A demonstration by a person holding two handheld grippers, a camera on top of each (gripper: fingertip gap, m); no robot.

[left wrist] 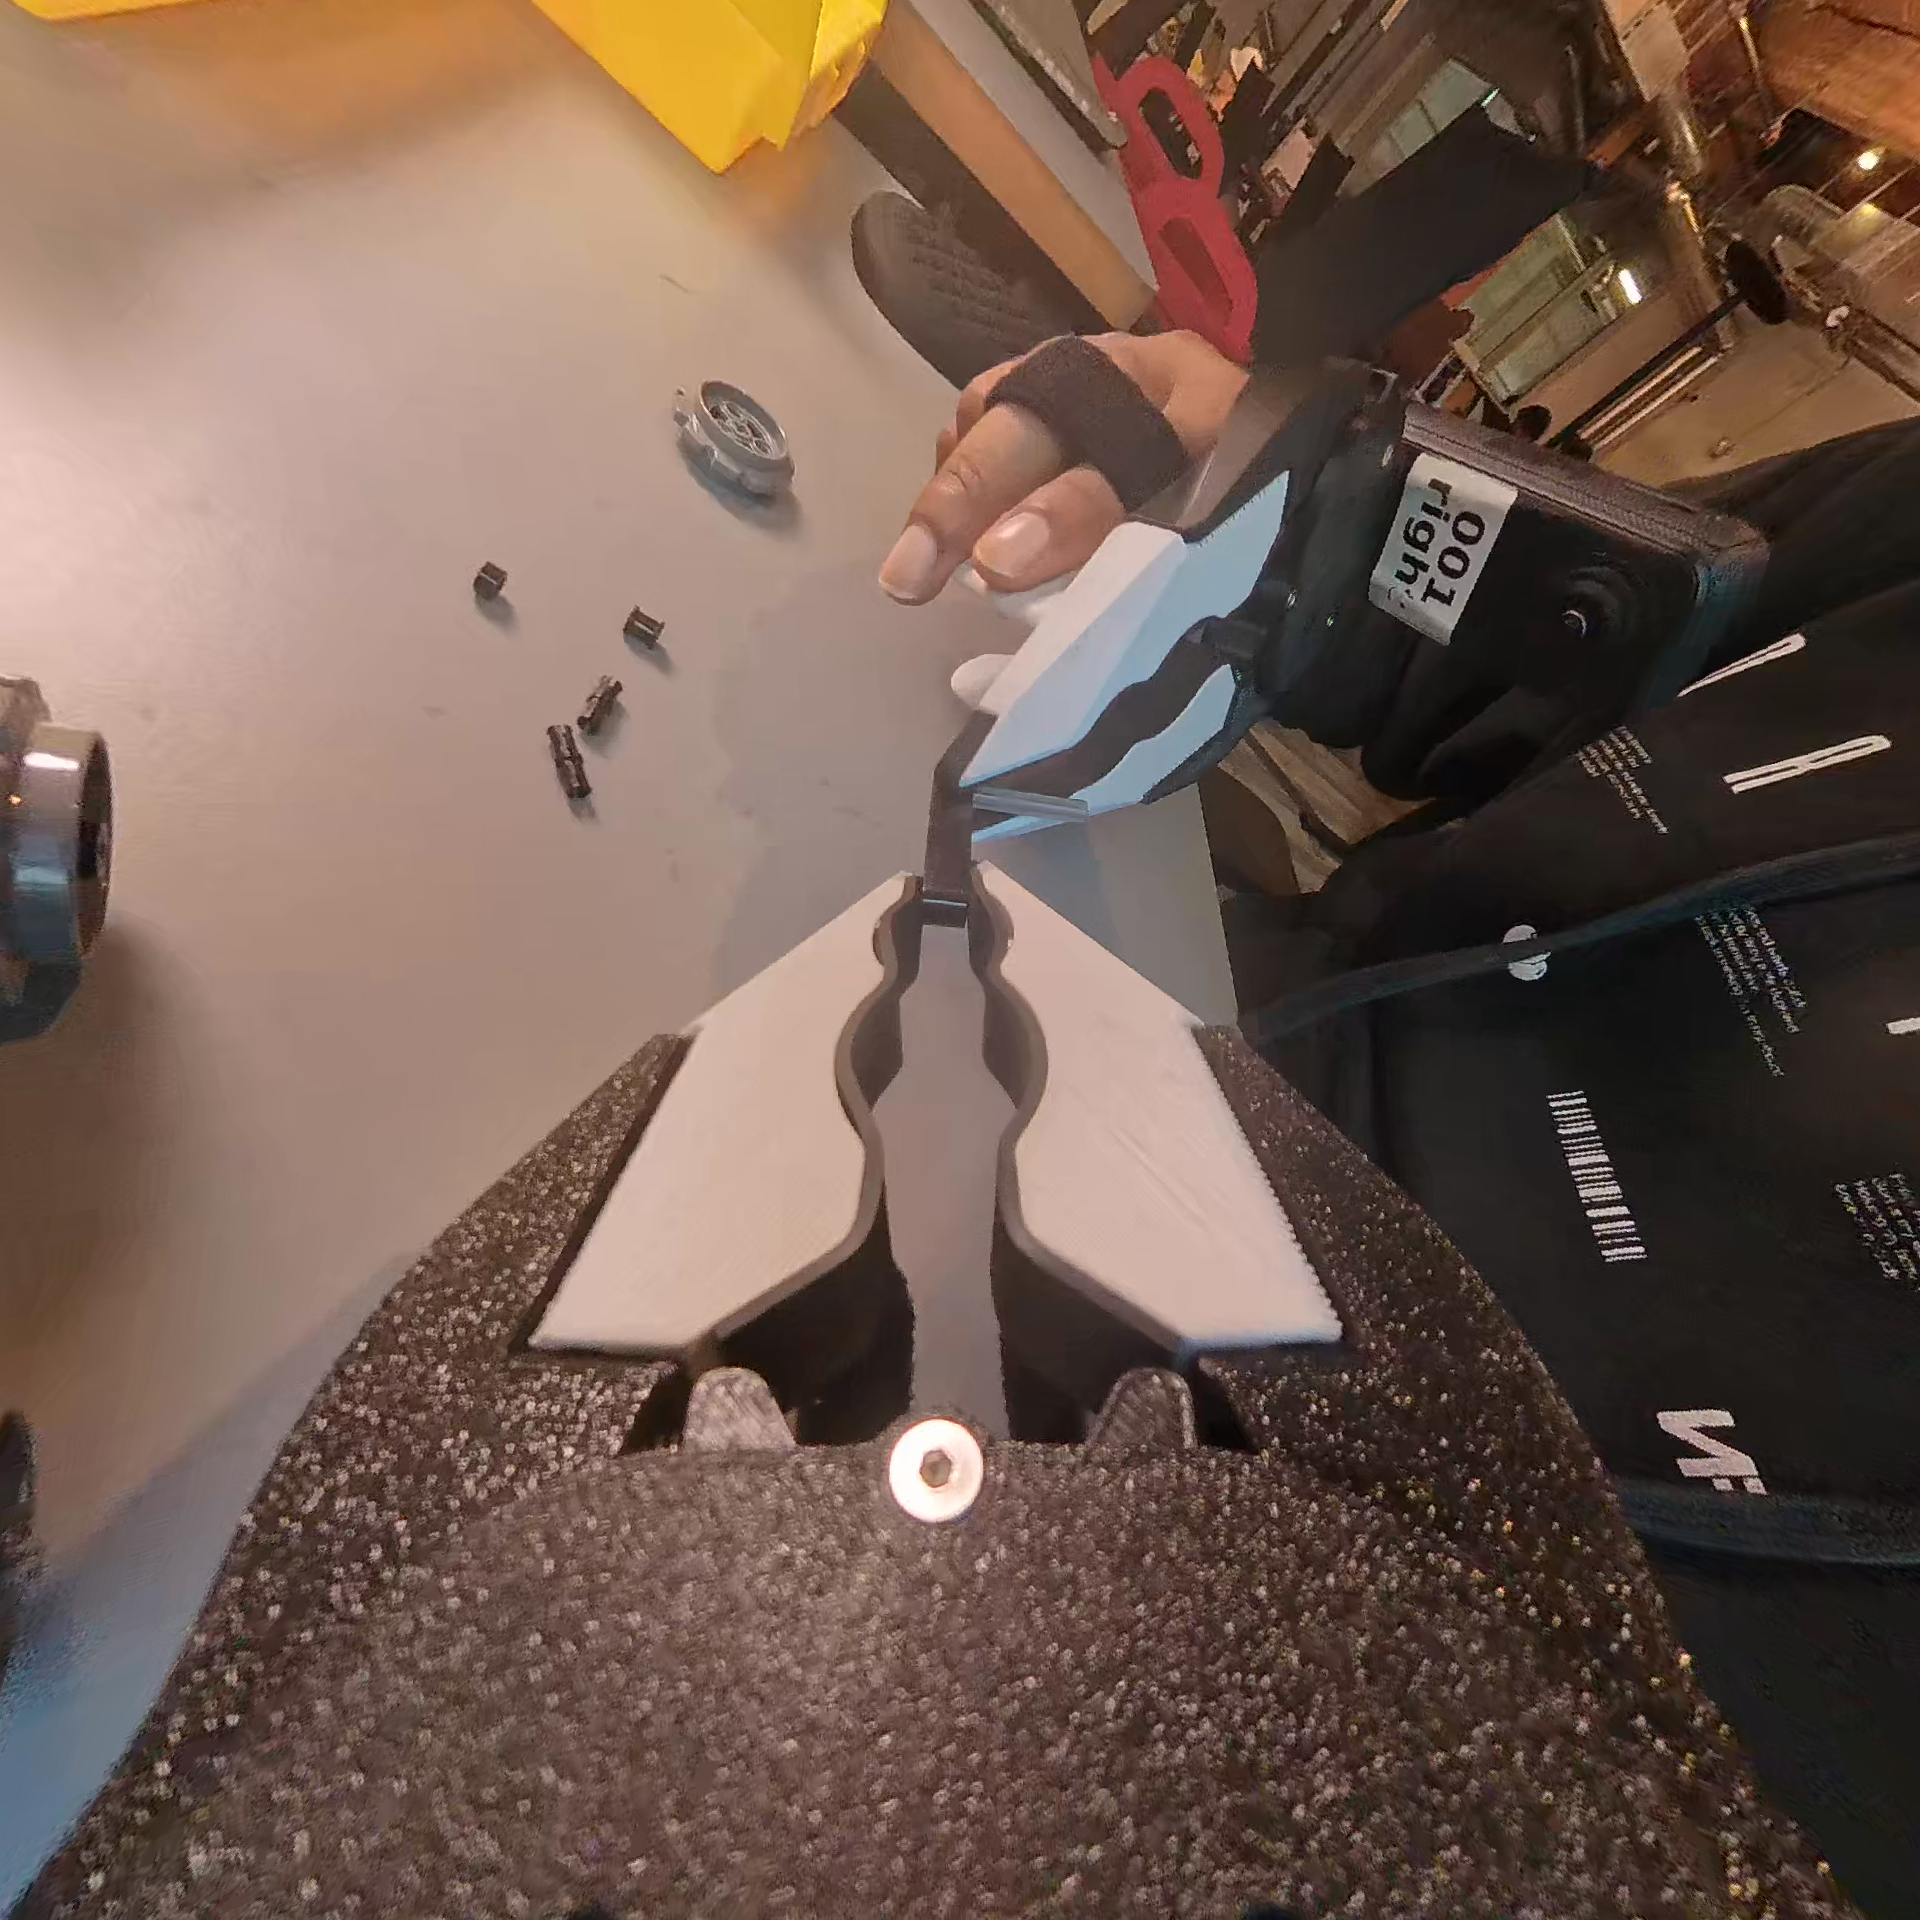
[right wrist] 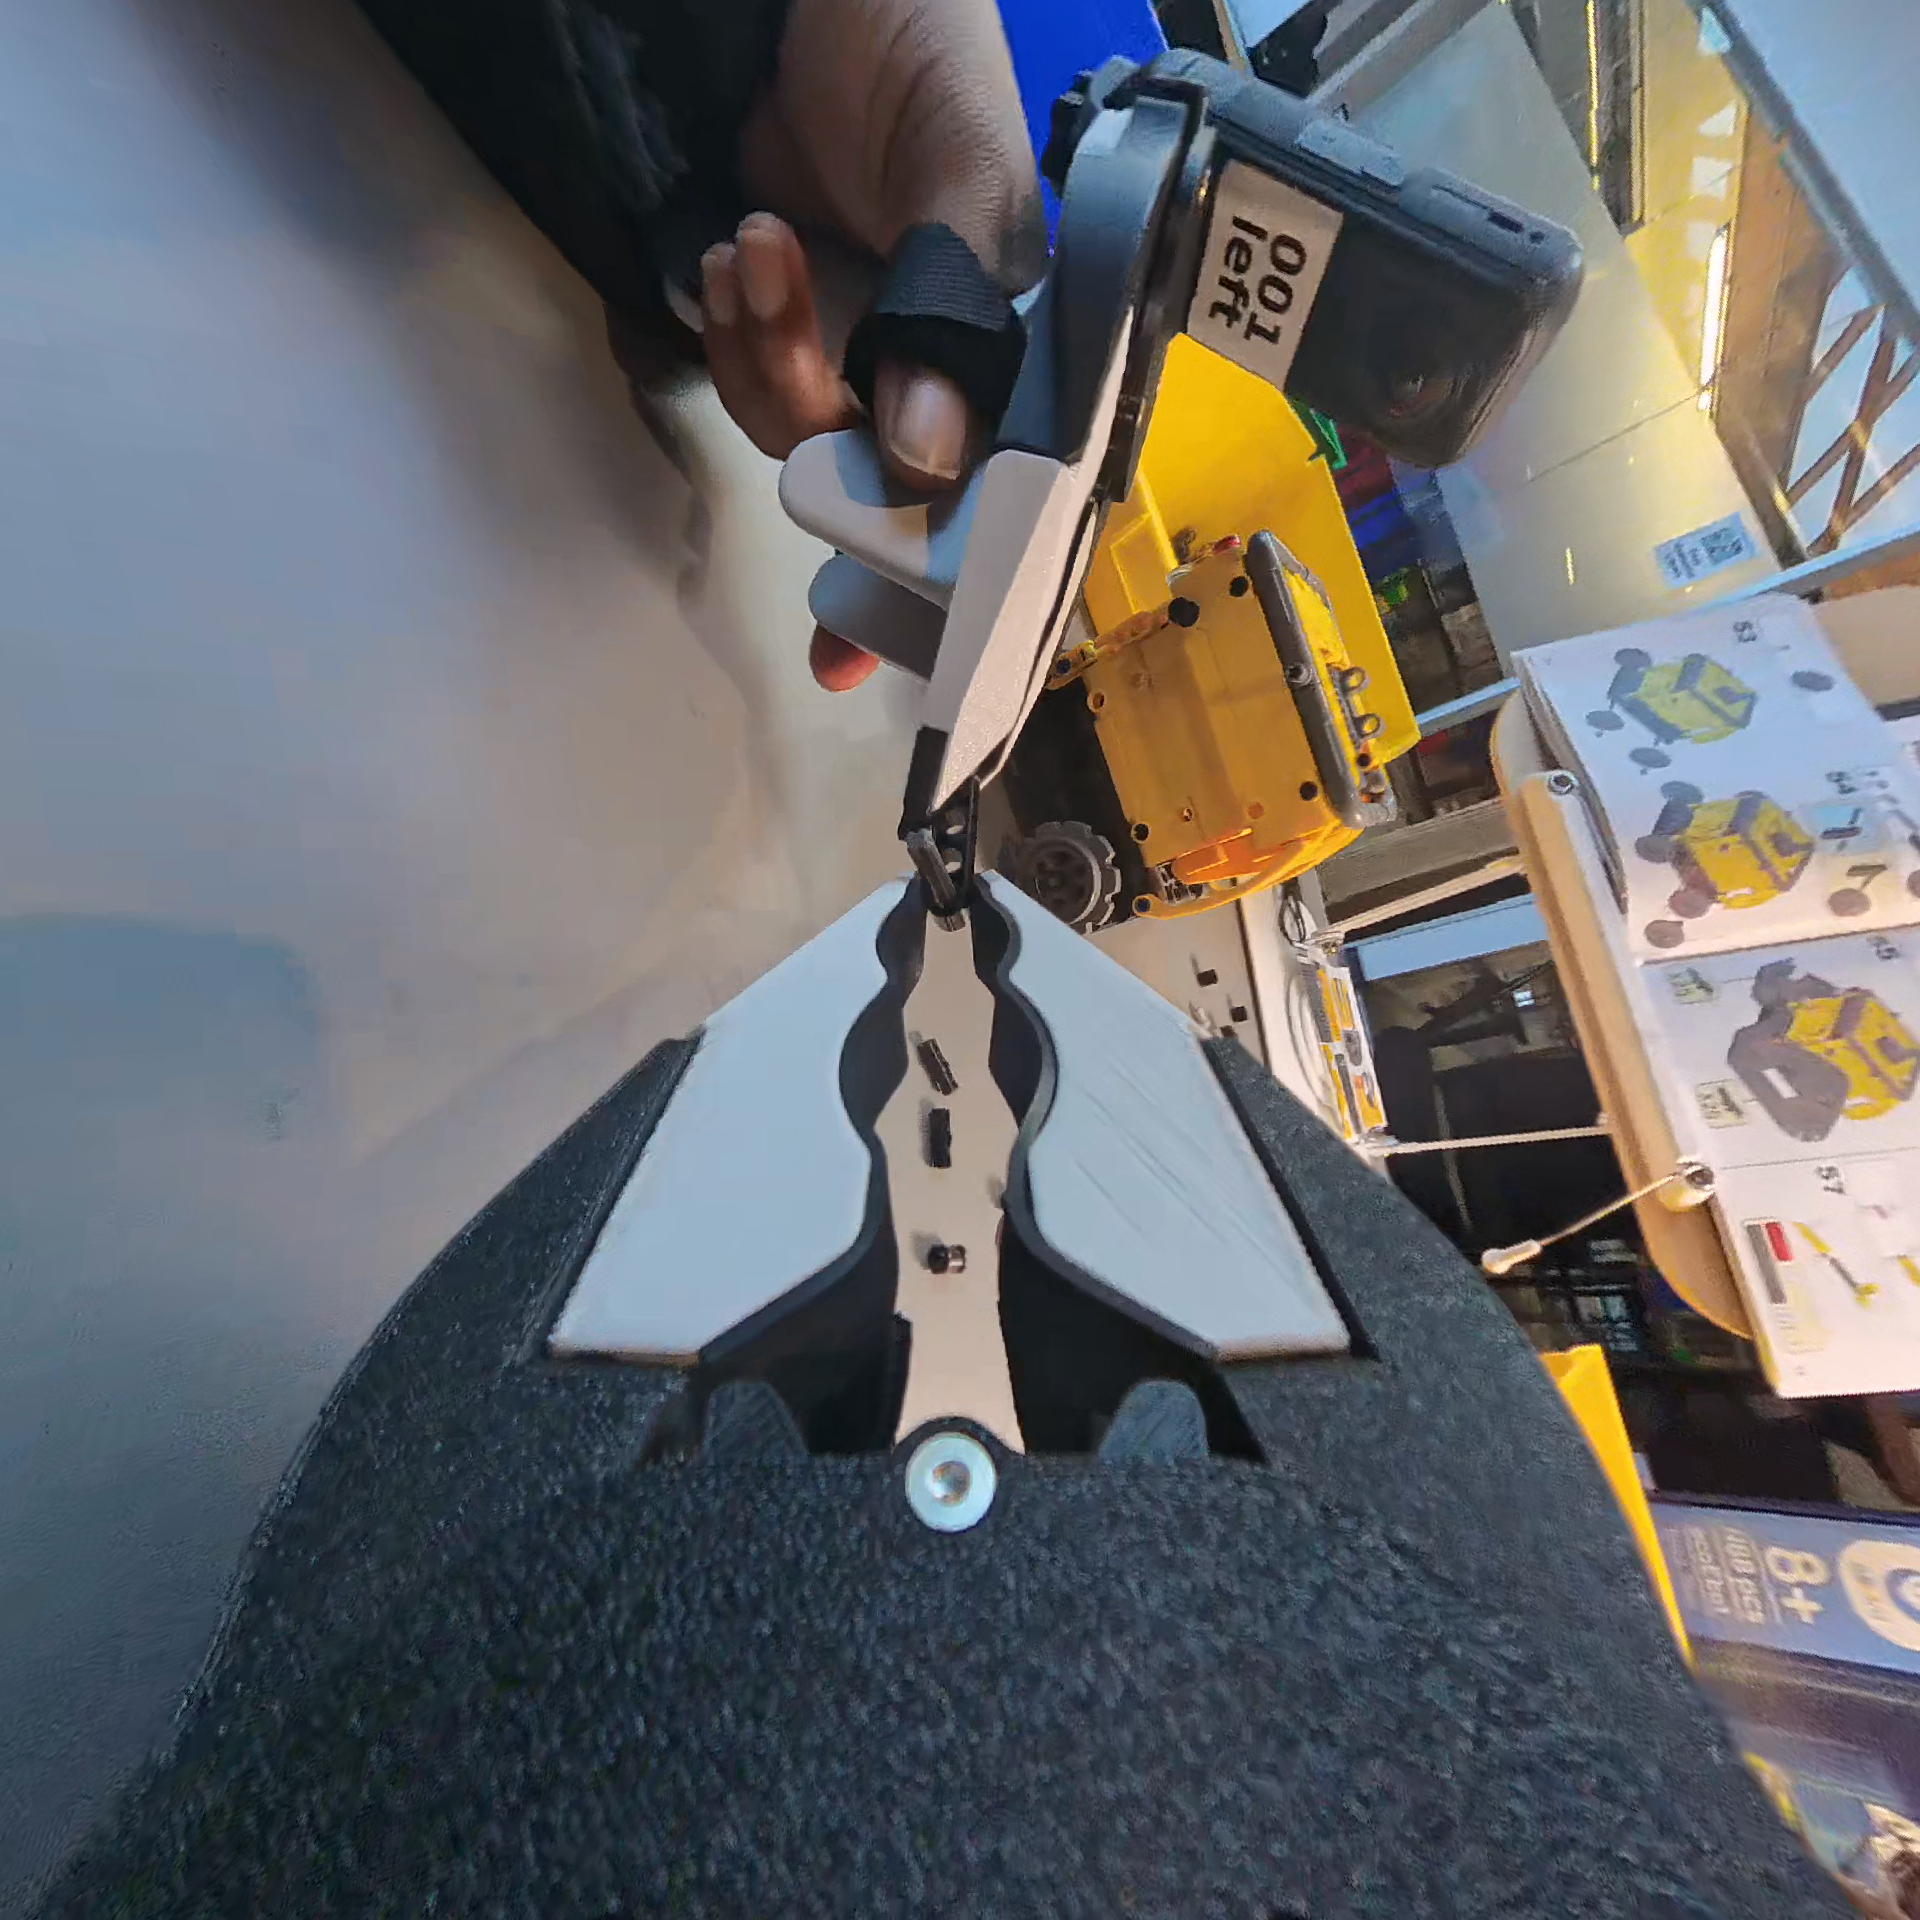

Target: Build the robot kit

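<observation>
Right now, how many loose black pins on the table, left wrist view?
4. Two short ones farther out, two longer ones side by side nearer the left gripper. Others may be hidden.

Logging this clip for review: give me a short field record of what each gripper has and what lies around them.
left gripper: shut on the small black part, at its tips
right gripper: shut on the same black part, from the other end
tabletop: grey, bears four small black connector pins and a grey wheel hub
behind the grippers: yellow brick-built vehicle with a black toothed wheel
to the side: open instruction booklet on a stand
</observation>
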